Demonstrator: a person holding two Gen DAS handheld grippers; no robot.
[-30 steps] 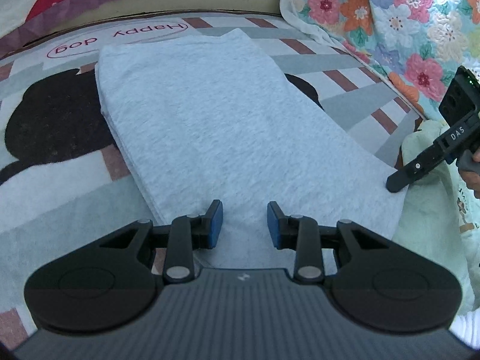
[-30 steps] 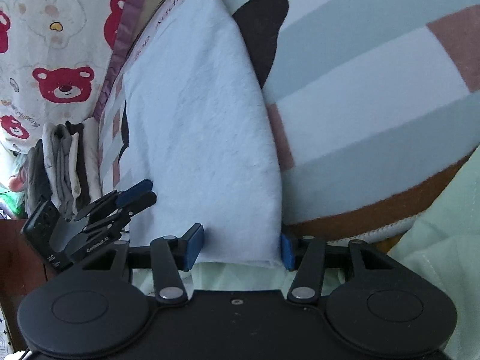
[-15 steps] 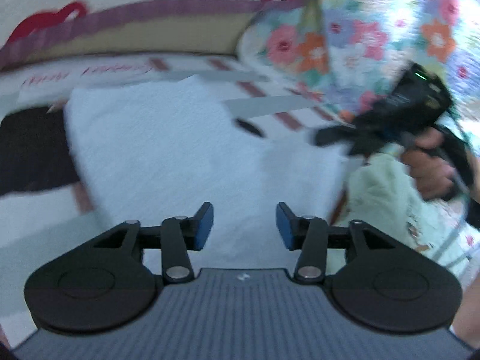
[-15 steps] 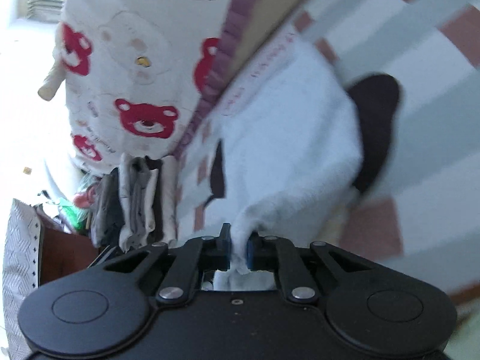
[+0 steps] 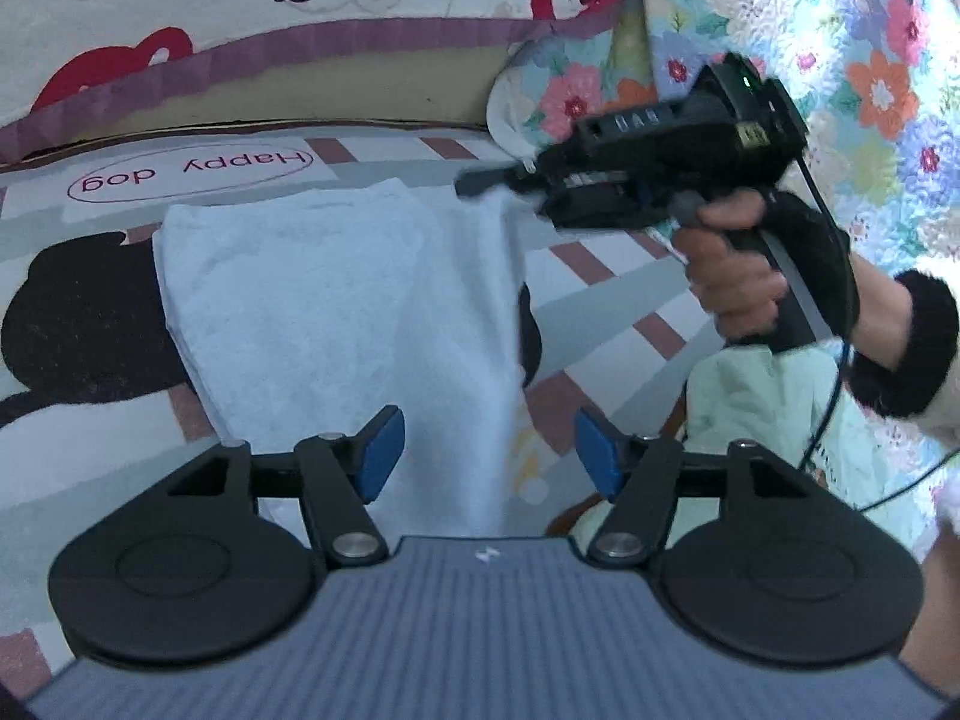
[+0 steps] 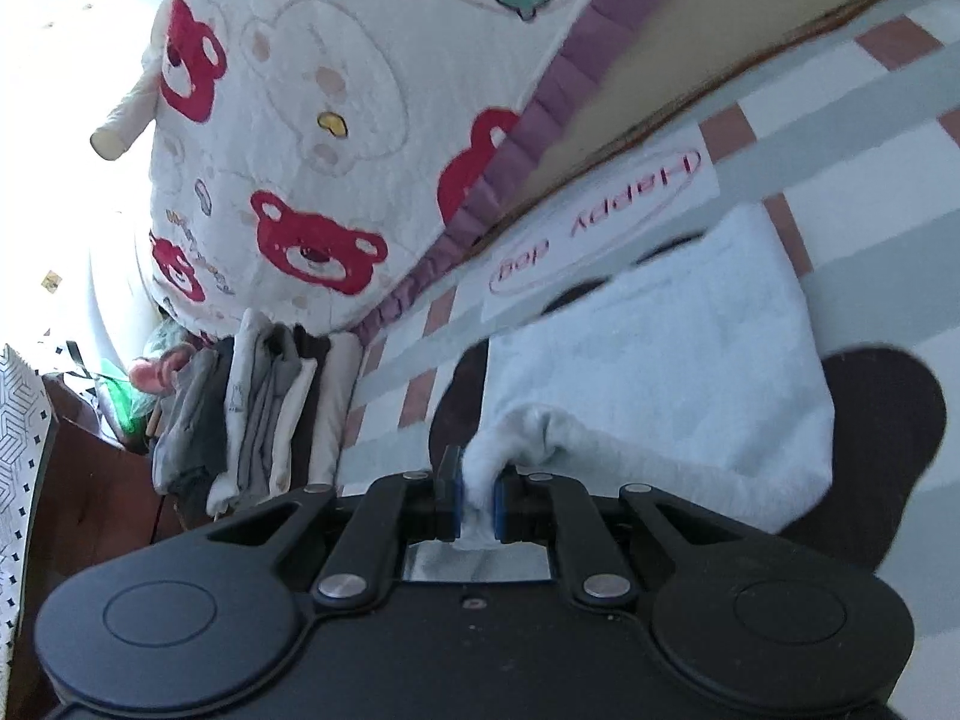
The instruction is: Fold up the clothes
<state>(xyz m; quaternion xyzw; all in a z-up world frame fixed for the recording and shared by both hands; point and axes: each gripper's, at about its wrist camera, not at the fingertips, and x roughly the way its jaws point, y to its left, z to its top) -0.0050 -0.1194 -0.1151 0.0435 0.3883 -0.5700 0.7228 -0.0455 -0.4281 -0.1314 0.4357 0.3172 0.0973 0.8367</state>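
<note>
A: Start with the big things. Where does the garment lie?

B: The pale blue fleecy garment [image 5: 336, 312] lies on the striped cartoon blanket [image 5: 90, 438] spread over the bed, its long axis running away from the left gripper [image 5: 489, 450] toward the "Happy dog" label [image 5: 192, 171]. It looks already doubled into a long panel, soft and thick.

A: And the grippers?

B: The right gripper [image 6: 477, 501] has its fingers pinched on a bunched corner of the garment, lifted clear of the blanket, so the right edge hangs as a slack sheet. The left gripper's blue fingers [image 5: 378, 453] stand wide apart, holding nothing, with the near end of the cloth just in front of them.

A: So what does the fold turn on?

B: My guess: the raised corner travels along that long axis toward the far end, near end over far. The right hand [image 5: 735, 282] owns it; the left is nearer the end still on the bed.

A: Anything else?

B: A stack of folded clothes [image 6: 264, 414] sits at the blanket's edge.
</note>
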